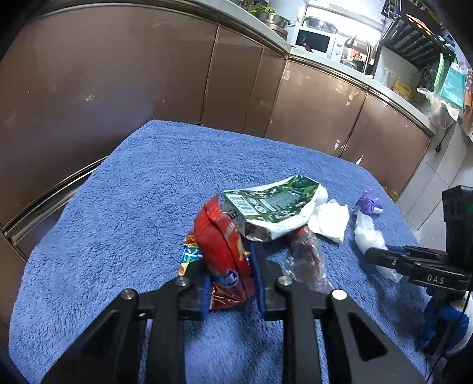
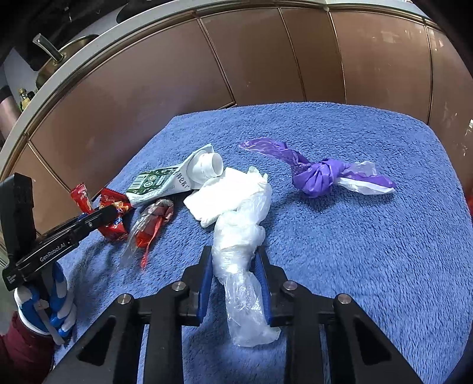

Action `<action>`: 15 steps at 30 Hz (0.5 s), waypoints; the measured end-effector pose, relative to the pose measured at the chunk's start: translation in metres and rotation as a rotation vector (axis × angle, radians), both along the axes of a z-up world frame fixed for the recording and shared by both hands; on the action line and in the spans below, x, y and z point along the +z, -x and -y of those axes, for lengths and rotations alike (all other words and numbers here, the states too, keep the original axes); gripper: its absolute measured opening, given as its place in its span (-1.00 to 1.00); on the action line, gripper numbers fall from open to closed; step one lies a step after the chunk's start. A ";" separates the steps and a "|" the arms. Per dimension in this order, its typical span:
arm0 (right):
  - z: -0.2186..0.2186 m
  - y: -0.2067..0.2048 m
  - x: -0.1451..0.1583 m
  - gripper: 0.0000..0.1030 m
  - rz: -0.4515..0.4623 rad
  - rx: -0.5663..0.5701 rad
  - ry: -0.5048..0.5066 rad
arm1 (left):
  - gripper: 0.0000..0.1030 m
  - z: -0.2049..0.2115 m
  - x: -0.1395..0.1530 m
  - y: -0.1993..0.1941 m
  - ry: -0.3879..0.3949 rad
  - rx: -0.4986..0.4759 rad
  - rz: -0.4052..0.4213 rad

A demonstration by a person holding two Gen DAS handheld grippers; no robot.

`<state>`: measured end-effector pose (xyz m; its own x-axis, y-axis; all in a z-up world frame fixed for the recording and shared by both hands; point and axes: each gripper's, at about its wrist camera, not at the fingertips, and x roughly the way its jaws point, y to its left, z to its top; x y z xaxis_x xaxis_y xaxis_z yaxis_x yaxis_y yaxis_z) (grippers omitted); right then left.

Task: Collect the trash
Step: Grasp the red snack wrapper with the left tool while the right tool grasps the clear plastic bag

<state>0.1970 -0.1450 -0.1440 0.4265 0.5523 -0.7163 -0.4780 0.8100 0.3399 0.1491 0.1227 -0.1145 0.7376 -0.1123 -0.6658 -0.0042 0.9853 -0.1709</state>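
Left tongs (image 1: 232, 283) grip a crumpled red snack wrapper (image 1: 224, 251), right tongs (image 2: 235, 283) a twisted clear plastic bag (image 2: 241, 265) beside it; lifting both off the blue towel (image 2: 369, 251) likely comes next.

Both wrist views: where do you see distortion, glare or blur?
Left wrist view: fisheye bends the countertop edge; bright glare washes out the microwave area; the red snack wrapper is slightly blurred. Right wrist view: cabinet doors curve strongly; corners are dark.

A fluffy blue towel (image 1: 142, 206) covered the surface. Behind it stood glossy brown cabinet doors (image 1: 118, 73) under a pale counter (image 1: 325, 60) carrying a white microwave (image 1: 313, 41) and steel pans (image 1: 276, 20).
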 end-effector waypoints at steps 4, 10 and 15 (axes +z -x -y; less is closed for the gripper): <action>0.010 0.019 0.015 -0.50 0.022 -0.001 -0.008 | -0.68 0.004 0.013 0.015 -0.002 -0.005 0.016; 0.032 0.056 0.050 -0.50 0.079 -0.030 -0.030 | -0.69 0.005 0.043 0.049 -0.001 0.009 0.066; 0.047 0.089 0.077 -0.50 0.125 -0.055 -0.049 | -0.69 0.006 0.069 0.080 -0.010 0.015 0.110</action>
<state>0.1083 -0.1916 -0.0671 0.5411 0.5589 -0.6283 -0.4748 0.8197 0.3204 0.0688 0.1163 -0.0451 0.8080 -0.0944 -0.5816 -0.0006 0.9869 -0.1611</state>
